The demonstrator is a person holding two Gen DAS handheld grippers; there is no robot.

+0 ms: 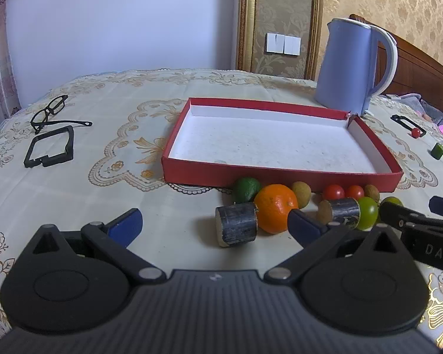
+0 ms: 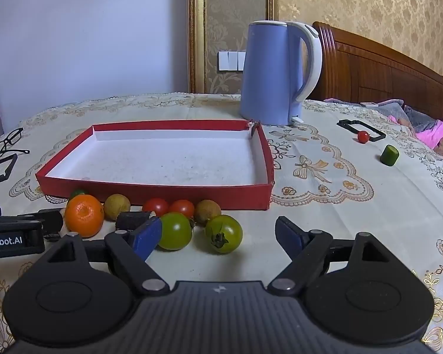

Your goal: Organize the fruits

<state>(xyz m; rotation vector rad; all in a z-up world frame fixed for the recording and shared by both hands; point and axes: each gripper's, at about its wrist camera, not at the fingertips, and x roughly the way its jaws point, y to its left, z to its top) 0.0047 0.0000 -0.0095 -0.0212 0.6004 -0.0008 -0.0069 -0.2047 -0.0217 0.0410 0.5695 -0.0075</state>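
A shallow red box (image 1: 280, 177) (image 2: 162, 190) with a white inside lies empty on the table. Fruits lie along its near wall: an orange (image 1: 276, 212) (image 2: 84, 214), a green avocado (image 1: 246, 189), brownish round fruits (image 1: 301, 194) (image 2: 116, 205), two red cherry tomatoes (image 2: 156, 206), and two green tomatoes (image 2: 174, 230) (image 2: 224, 233). Two dark cylinders (image 1: 236, 224) (image 1: 341, 210) lie by the orange. My left gripper (image 1: 214, 224) is open, just short of the cylinder and orange. My right gripper (image 2: 218, 237) is open around the green tomatoes.
A blue kettle (image 1: 351, 65) (image 2: 276, 72) stands behind the box. Glasses (image 1: 51, 110) and a black frame (image 1: 50, 147) lie at the left. At the right lie another black frame (image 2: 360, 129), a red tomato (image 2: 363, 136) and a green block (image 2: 389, 155). A bed stands beyond.
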